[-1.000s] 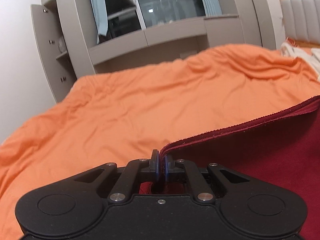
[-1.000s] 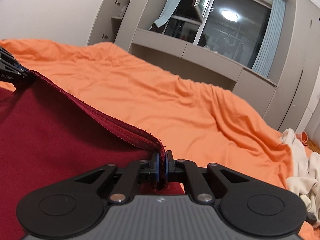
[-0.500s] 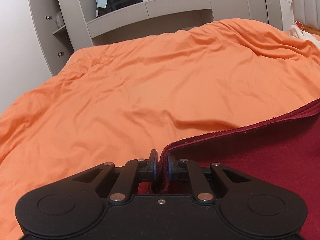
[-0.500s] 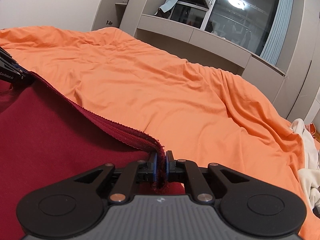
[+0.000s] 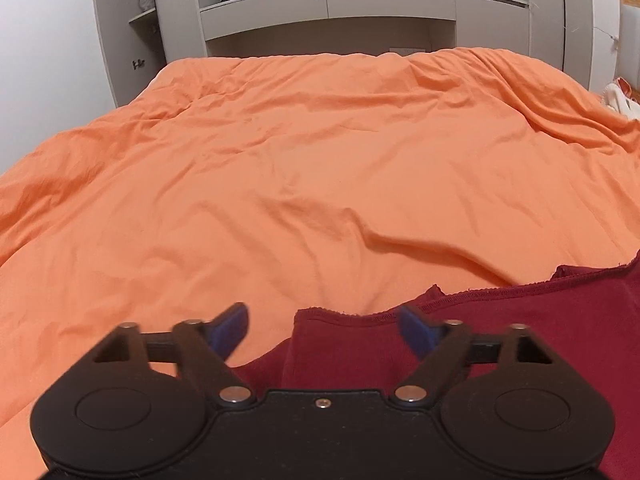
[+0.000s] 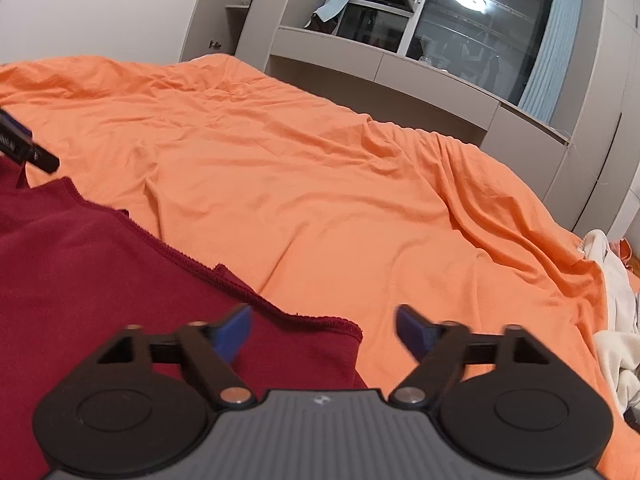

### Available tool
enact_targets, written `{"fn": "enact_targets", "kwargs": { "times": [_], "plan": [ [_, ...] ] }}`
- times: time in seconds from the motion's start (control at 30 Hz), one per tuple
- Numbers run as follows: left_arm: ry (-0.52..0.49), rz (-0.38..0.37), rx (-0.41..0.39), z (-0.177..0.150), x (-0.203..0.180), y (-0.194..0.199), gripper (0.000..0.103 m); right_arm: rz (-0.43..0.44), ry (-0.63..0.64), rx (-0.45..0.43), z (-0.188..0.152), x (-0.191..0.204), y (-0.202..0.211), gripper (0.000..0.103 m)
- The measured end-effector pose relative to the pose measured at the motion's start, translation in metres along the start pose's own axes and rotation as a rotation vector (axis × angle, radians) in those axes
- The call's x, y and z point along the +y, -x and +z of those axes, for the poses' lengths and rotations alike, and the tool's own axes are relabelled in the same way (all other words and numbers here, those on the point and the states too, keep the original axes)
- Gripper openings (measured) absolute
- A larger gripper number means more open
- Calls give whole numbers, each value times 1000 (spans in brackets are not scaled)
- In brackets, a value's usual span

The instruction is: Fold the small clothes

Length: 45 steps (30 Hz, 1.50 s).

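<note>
A dark red garment (image 5: 520, 344) lies flat on the orange bed cover (image 5: 304, 168). Its hemmed far edge runs across both views. My left gripper (image 5: 324, 330) hangs just over the garment's left corner (image 5: 316, 316), jaws opening wide, blue pads clear of the cloth. In the right wrist view the same garment (image 6: 100, 272) fills the lower left, and my right gripper (image 6: 324, 328) stands over its right corner (image 6: 348, 328), jaws also opening, nothing pinched. The left gripper's tip (image 6: 24, 148) shows at that view's left edge.
A heap of pale clothes (image 6: 616, 320) lies at the bed's right side. Grey cabinets (image 5: 360, 4) and a dark window (image 6: 472, 12) stand beyond the bed. Broad stretches of orange cover (image 6: 320, 184) lie ahead of both grippers.
Both grippers have let go of the red garment's edge and spread wide. The lifted, taut hem has dropped flat onto the bed. The left gripper has tipped lower toward the cover.
</note>
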State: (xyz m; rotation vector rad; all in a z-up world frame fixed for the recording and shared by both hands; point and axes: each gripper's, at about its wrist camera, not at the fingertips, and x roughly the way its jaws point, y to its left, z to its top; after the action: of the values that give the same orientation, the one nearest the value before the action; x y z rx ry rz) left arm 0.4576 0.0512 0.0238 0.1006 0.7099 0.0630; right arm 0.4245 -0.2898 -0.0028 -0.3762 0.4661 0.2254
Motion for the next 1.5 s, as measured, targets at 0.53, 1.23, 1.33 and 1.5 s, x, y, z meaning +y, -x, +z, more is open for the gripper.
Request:
{"fn": "enact_targets", "kwargs": {
  "times": [0.53, 1.23, 1.33, 1.5],
  "plan": [
    [58, 76, 93, -11, 25, -15, 100, -166, -39, 123, -31, -25, -27, 101],
    [284, -88, -68, -28, 102, 70, 102, 0, -225, -90, -9, -5, 86, 103],
    [320, -107, -23, -41, 119, 58, 102, 50, -247, -98, -13, 9, 97, 103],
    [380, -207, 35, -61, 140, 45, 102, 108, -229, -96, -18, 35, 110, 103]
  ]
}}
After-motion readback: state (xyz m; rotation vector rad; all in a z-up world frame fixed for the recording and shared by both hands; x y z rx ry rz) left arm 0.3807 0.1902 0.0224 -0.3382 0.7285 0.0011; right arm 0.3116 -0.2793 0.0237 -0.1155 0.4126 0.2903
